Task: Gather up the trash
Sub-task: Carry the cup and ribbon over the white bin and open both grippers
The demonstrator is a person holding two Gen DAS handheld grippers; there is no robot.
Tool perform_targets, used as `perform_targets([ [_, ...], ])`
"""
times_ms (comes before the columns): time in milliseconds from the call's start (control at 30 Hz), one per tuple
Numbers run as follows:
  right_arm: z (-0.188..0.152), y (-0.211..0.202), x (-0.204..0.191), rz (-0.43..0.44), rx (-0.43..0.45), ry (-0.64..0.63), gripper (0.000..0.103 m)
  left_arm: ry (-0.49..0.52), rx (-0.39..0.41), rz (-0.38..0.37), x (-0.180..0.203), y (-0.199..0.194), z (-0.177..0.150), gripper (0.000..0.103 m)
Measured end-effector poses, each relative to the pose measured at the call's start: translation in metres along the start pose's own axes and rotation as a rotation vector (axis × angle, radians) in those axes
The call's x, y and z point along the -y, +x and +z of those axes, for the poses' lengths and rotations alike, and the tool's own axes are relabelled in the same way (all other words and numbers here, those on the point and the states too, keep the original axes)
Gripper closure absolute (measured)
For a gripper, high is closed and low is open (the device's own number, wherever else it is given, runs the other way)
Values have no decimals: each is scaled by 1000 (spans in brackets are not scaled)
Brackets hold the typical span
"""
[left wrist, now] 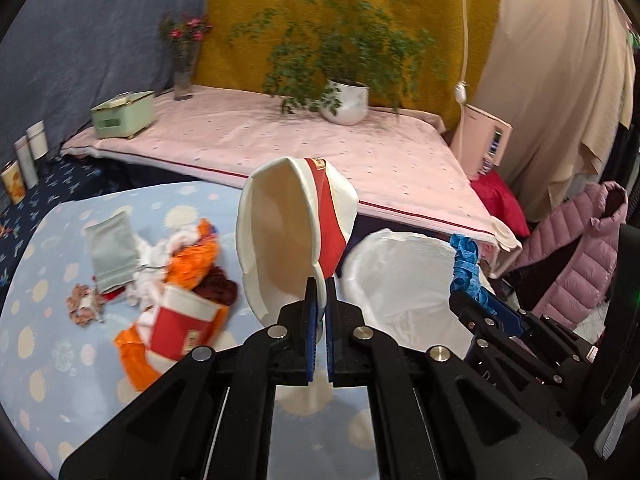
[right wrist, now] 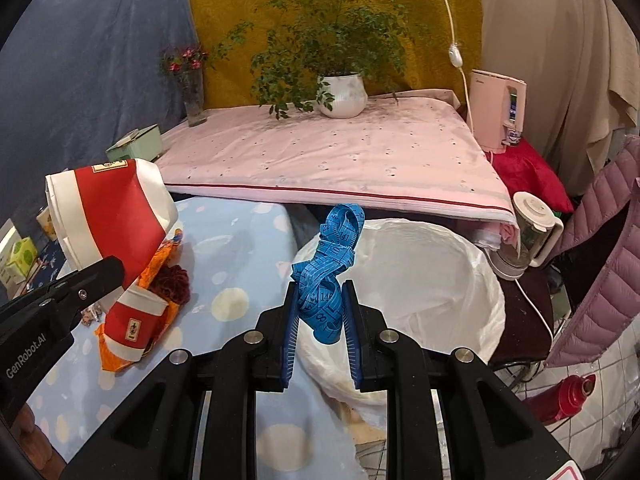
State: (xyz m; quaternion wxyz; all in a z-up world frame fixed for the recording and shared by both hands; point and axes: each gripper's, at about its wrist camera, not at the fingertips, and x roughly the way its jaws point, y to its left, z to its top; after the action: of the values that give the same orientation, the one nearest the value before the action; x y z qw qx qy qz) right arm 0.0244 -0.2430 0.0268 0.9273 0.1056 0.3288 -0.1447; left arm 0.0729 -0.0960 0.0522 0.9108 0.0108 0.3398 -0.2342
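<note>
My left gripper (left wrist: 319, 284) is shut on the rim of a crushed red and white paper cup (left wrist: 296, 224), held up above the table; the cup also shows in the right wrist view (right wrist: 112, 216). My right gripper (right wrist: 320, 292) is shut on a tangled blue measuring tape (right wrist: 332, 268), held over the near rim of a bin lined with a white bag (right wrist: 420, 280). The bin (left wrist: 400, 280) lies right of the cup in the left wrist view. A trash pile stays on the table: another red paper cup (left wrist: 180, 328), orange wrapper (left wrist: 196, 256), grey pouch (left wrist: 112, 256).
The table has a light blue dotted cloth (left wrist: 48, 320). Behind is a pink covered surface (right wrist: 340, 160) with a potted plant (right wrist: 344, 94), a flower vase (right wrist: 194, 100) and a green box (left wrist: 122, 114). A blender (right wrist: 528, 236), a pink jacket (right wrist: 600, 264) and a red thermos (right wrist: 560, 400) are at the right.
</note>
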Motion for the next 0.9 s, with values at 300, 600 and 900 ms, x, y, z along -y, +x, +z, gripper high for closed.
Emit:
perform_targets([
  [300, -4, 17, 52, -59, -32, 57, 83, 85, -52, -113, 60, 42, 1, 100],
  [600, -7, 40, 79, -87, -72, 88, 83, 132, -115, -143, 90, 82, -2, 99],
  [900, -3, 53, 84, -121, -73, 88, 76, 86, -113, -108, 82, 98, 1, 61],
])
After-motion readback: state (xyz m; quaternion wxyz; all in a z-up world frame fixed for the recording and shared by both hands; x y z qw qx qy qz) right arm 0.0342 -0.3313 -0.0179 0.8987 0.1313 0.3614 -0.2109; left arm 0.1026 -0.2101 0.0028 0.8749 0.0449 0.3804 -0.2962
